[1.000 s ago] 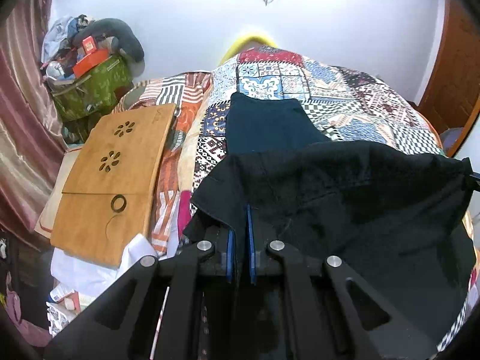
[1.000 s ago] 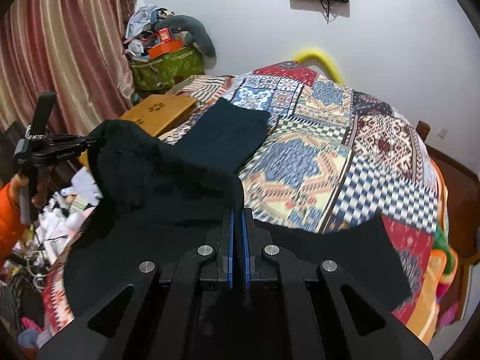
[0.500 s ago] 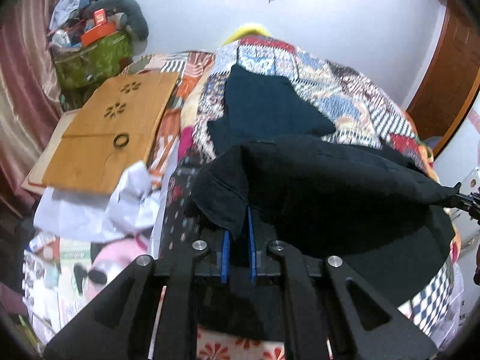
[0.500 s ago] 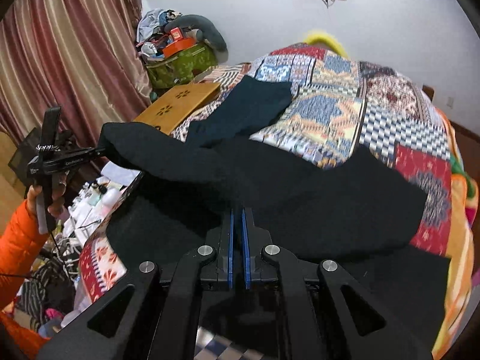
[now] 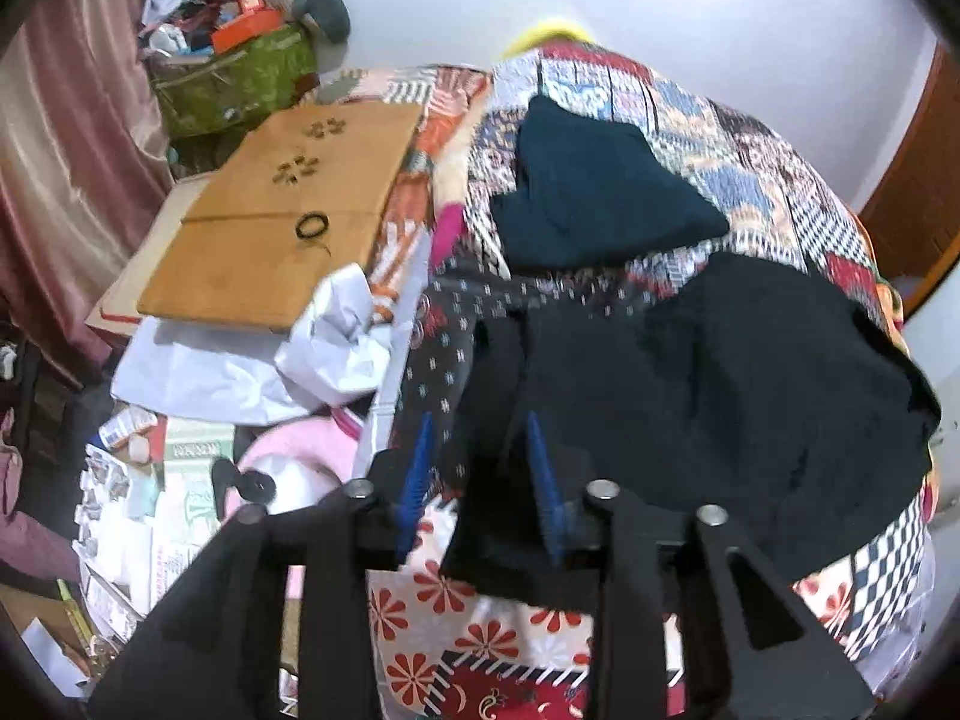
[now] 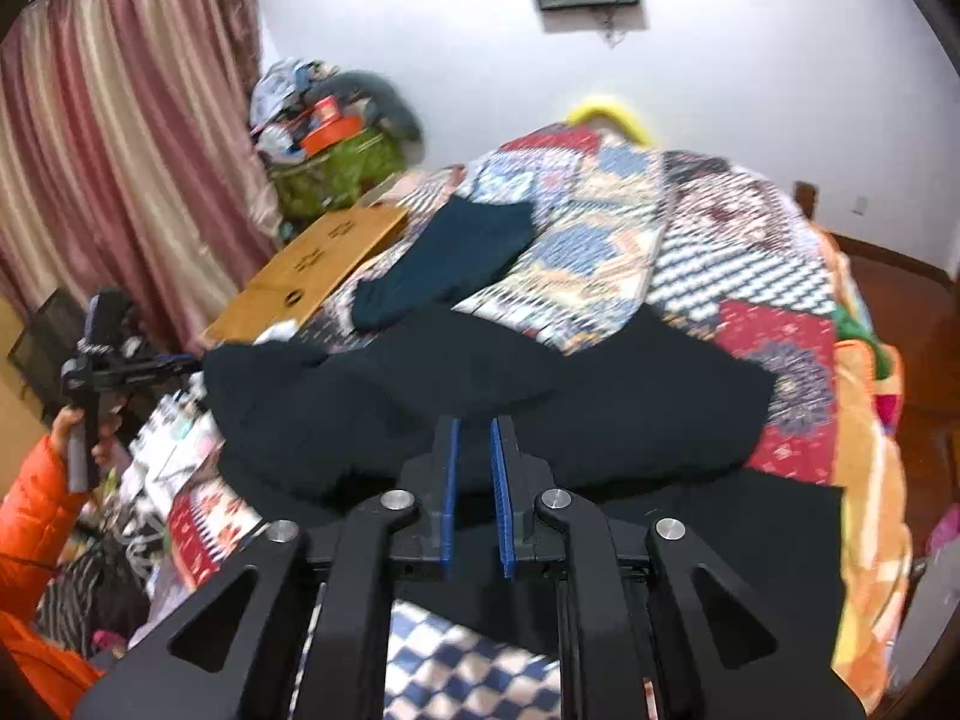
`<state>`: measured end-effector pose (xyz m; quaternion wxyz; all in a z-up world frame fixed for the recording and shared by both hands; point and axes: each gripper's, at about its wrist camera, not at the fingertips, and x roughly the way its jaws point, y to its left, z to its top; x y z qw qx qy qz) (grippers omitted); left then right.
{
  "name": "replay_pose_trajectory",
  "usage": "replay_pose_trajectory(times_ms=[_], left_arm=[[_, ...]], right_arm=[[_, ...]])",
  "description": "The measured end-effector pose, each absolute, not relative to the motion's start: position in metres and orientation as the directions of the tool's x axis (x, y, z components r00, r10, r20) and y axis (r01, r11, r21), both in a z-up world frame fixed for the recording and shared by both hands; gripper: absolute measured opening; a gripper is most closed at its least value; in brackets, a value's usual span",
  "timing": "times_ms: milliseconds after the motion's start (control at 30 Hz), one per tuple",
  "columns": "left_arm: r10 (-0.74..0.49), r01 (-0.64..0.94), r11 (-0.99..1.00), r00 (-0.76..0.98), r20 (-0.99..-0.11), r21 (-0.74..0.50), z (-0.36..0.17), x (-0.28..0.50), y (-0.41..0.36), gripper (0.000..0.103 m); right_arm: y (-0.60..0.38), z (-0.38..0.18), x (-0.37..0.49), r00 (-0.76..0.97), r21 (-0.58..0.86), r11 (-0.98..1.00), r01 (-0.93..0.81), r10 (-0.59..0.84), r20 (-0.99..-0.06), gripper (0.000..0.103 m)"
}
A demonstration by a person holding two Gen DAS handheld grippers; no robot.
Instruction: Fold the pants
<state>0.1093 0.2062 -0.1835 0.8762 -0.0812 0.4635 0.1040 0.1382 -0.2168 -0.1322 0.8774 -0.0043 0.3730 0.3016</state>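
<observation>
The black pants (image 5: 720, 396) lie folded over on the patchwork quilt at the near edge of the bed; they also show in the right wrist view (image 6: 540, 408). My left gripper (image 5: 480, 450) is open, its blue pads spread, with the pants' corner draped loosely over the right pad. My right gripper (image 6: 474, 456) is open with a narrow gap, just above the pants' near edge and holding nothing. The left gripper also shows in the right wrist view (image 6: 150, 363), held by a hand in an orange sleeve.
A folded dark teal garment (image 5: 588, 192) lies further up the quilt (image 6: 720, 252). A wooden lap desk (image 5: 282, 210) lies left of the bed, with white papers (image 5: 240, 360) and floor clutter below. A green bag (image 6: 336, 174) stands by the curtain.
Both grippers have opened and let go of the black pants. The pants have dropped from stretched in the air to lying on the bed. Both grippers moved back toward the near edge.
</observation>
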Motion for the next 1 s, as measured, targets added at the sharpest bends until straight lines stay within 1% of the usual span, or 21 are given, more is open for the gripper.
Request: replay_pose_trajectory(times_ms=[67, 133, 167, 200, 267, 367, 400, 467, 567, 633, 800, 1000], left_arm=[[0.111, -0.259, 0.964, 0.576, -0.81, -0.052, -0.17, 0.115, 0.205, 0.039], [0.108, -0.263, 0.962, 0.607, -0.787, -0.071, -0.155, 0.121, 0.202, 0.046], [0.106, -0.264, 0.961, 0.622, -0.776, -0.08, -0.148, 0.125, 0.199, 0.053], [0.105, -0.262, 0.961, 0.631, -0.769, -0.084, -0.143, 0.129, 0.197, 0.056], [0.094, -0.245, 0.965, 0.645, -0.758, -0.089, -0.135, 0.141, 0.189, 0.058], [0.057, -0.207, 0.973, 0.638, -0.768, -0.1, -0.134, 0.166, 0.175, 0.066], [0.048, -0.198, 0.975, 0.631, -0.774, -0.101, -0.135, 0.174, 0.171, 0.067], [0.036, -0.186, 0.978, 0.606, -0.795, -0.097, -0.142, 0.196, 0.161, 0.068], [0.027, -0.17, 0.982, 0.571, -0.821, -0.087, -0.155, 0.226, 0.147, 0.068], [0.027, -0.16, 0.984, 0.554, -0.832, -0.075, -0.165, 0.241, 0.14, 0.068], [0.0, -0.123, 0.99, 0.505, -0.863, -0.072, -0.193, 0.279, 0.125, 0.068], [0.015, -0.093, 0.995, 0.459, -0.888, -0.031, -0.225, 0.308, 0.116, 0.068]], right_arm=[[-0.224, -0.129, 0.147, 0.571, 0.203, 0.843, -0.498, 0.495, -0.655, 0.019], [-0.23, -0.127, 0.157, 0.588, 0.202, 0.859, -0.471, 0.476, -0.654, 0.024], [-0.233, -0.127, 0.163, 0.594, 0.198, 0.865, -0.461, 0.467, -0.655, 0.031], [-0.235, -0.127, 0.169, 0.602, 0.191, 0.872, -0.451, 0.455, -0.656, 0.039], [-0.237, -0.128, 0.18, 0.616, 0.177, 0.883, -0.434, 0.435, -0.657, 0.045], [-0.238, -0.133, 0.202, 0.605, 0.16, 0.889, -0.429, 0.414, -0.68, 0.045], [-0.239, -0.134, 0.207, 0.603, 0.155, 0.89, -0.429, 0.41, -0.685, 0.045], [-0.239, -0.137, 0.221, 0.601, 0.148, 0.889, -0.433, 0.407, -0.688, 0.045], [-0.235, -0.144, 0.24, 0.599, 0.123, 0.892, -0.434, 0.388, -0.701, 0.049], [-0.231, -0.154, 0.257, 0.587, 0.11, 0.895, -0.433, 0.372, -0.719, 0.049], [-0.223, -0.193, 0.303, 0.525, 0.096, 0.898, -0.43, 0.335, -0.782, 0.049], [-0.217, -0.23, 0.35, 0.459, 0.109, 0.904, -0.414, 0.311, -0.833, 0.049]])
